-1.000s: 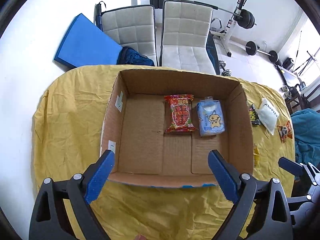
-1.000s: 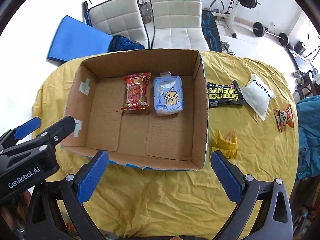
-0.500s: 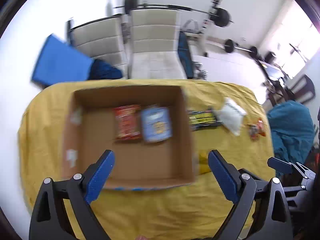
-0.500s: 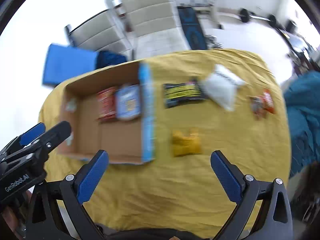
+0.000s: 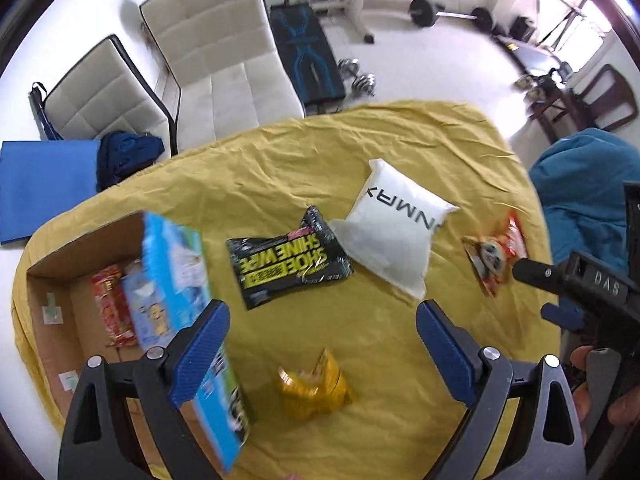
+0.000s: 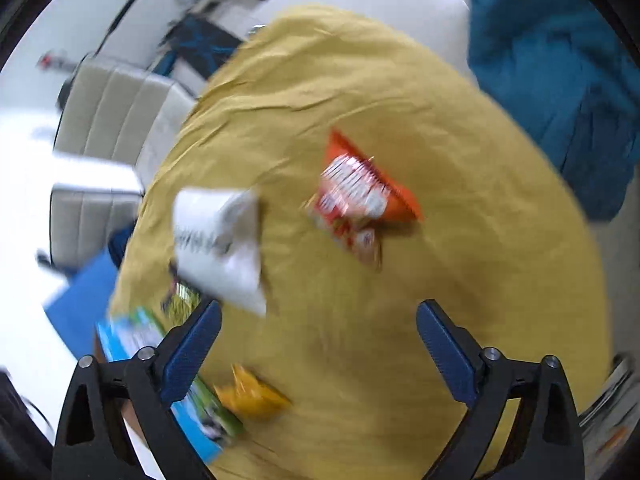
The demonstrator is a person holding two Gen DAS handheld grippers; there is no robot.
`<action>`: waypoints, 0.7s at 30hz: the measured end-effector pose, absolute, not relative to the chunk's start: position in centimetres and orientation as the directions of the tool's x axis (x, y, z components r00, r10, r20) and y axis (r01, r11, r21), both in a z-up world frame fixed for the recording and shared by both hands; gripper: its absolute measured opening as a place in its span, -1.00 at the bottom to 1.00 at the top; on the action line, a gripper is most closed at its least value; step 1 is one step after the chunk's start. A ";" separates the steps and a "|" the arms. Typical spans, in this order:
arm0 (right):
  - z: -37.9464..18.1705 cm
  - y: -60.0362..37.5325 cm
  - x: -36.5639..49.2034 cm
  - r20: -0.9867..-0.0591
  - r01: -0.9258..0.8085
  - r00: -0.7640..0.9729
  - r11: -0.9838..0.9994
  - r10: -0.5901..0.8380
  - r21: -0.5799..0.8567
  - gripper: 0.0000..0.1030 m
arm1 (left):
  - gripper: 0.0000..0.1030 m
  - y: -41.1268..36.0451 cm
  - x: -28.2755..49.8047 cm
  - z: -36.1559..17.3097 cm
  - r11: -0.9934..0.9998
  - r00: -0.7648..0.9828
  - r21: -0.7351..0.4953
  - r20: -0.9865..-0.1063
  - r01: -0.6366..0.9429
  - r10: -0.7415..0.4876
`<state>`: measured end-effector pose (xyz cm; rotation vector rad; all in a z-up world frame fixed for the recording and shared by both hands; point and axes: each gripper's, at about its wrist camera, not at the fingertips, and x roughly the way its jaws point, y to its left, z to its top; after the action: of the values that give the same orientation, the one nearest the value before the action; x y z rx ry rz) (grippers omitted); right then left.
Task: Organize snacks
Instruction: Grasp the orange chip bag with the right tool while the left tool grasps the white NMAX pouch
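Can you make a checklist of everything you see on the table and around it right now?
Surface: yellow cloth covers the table, wrinkled.
Job's things: box holds a red packet and a blue packet; black packet, white bag, orange packet and gold packet lie outside.
Clutter: nothing seen.
Grippers: left gripper and right gripper open, empty.
Cables: nothing seen.
Surroundings: white chairs, weights, blue mat.
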<state>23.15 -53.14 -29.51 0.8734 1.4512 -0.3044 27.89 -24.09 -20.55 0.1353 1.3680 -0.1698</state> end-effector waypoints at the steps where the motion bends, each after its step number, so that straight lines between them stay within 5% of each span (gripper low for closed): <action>1: -30.5 -53.6 23.6 -0.933 0.687 0.149 0.644 0.328 0.336 0.83 | 0.86 -24.7 28.7 -21.4 0.981 0.180 0.005 -0.983 0.192 -0.031; 8: -36.7 -56.0 26.3 -0.917 0.776 0.122 0.540 0.380 0.327 0.10 | 0.86 -27.3 32.3 -26.0 0.980 0.109 0.044 -0.994 0.194 0.023; 21: -36.0 -53.6 30.1 -0.936 0.195 -0.292 0.970 0.197 0.143 -0.04 | 0.86 -32.2 36.3 -31.7 0.927 -0.051 -0.013 -0.999 0.374 0.007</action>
<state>30.06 -53.63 -36.02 0.2847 1.8766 0.0014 36.29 -32.18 -31.73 0.3010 1.6012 -0.3054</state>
